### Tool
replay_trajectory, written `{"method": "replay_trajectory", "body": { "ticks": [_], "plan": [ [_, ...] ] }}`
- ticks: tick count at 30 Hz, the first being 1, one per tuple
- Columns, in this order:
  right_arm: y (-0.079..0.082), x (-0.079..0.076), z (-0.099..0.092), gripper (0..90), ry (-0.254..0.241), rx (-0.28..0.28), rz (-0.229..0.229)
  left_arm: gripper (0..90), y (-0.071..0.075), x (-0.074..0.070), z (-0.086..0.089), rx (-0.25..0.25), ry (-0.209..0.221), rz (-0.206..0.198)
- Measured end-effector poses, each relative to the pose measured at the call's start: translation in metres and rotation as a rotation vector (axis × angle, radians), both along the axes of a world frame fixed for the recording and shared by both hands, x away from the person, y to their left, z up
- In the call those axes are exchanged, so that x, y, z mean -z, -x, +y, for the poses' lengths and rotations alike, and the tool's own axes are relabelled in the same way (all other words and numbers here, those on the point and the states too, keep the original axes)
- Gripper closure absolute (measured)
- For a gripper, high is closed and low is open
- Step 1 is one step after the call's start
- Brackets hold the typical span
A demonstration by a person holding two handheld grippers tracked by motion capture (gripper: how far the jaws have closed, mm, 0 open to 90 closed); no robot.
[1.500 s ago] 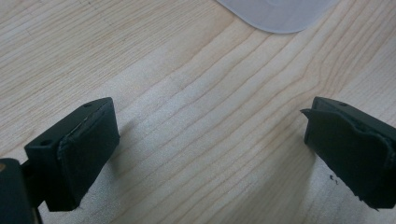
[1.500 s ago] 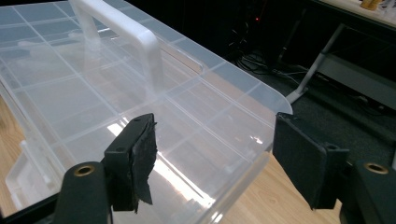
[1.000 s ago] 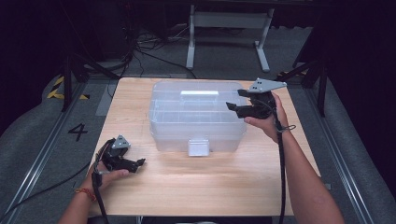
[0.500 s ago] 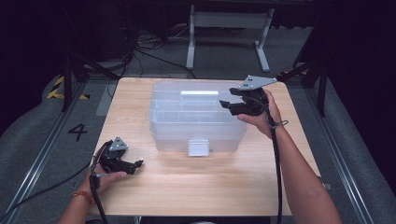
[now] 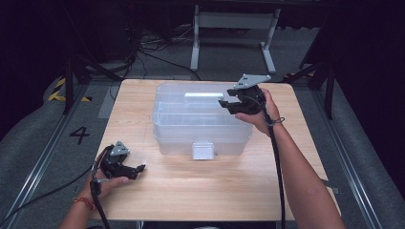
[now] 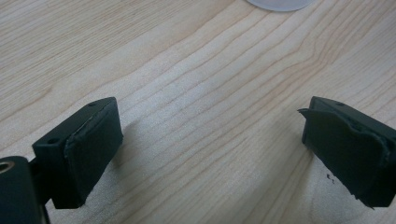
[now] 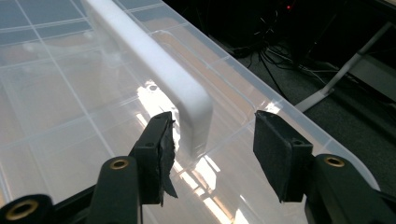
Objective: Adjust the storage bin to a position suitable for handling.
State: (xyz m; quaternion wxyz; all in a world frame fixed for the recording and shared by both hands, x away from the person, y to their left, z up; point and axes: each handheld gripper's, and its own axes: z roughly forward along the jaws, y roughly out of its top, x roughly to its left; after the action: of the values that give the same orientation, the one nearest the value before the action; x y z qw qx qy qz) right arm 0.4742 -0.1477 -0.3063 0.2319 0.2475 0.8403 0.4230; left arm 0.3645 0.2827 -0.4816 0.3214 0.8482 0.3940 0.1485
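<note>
I have the right tool [image 7: 212, 149] over the clear plastic box [image 5: 200, 119] mid-table [image 5: 191, 191], jaws just closing around its white lid handle [image 7: 163, 70], pads not yet pressing. I can't make out anything inside its compartments. My left tool [image 6: 210, 154] rests released on bare wood.

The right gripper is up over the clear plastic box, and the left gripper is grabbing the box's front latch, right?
Not quite. The left gripper is not on the latch; it rests open on the wooden table, apart from the clear plastic box. The high view shows this. The right gripper is indeed over the box.
</note>
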Motion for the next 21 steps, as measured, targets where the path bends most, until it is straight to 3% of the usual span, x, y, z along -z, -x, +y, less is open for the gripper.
{"method": "replay_trajectory", "body": {
  "ticks": [11, 17, 21],
  "plan": [
    [-0.006, -0.003, 0.008, 55.3, 0.047, -0.014, 0.006, 5.4, 0.0, 0.0, 0.0, 0.002, -0.004, -0.007],
    [-0.008, -0.002, 0.015, 63.1, 0.056, -0.034, 0.01, 5.4, 0.0, 0.0, 0.0, -0.003, 0.008, 0.006],
    [-0.008, -0.002, 0.019, 69.4, 0.07, -0.046, 0.009, 5.4, 0.0, 0.0, 0.0, -0.002, -0.003, -0.011]
  ]
}}
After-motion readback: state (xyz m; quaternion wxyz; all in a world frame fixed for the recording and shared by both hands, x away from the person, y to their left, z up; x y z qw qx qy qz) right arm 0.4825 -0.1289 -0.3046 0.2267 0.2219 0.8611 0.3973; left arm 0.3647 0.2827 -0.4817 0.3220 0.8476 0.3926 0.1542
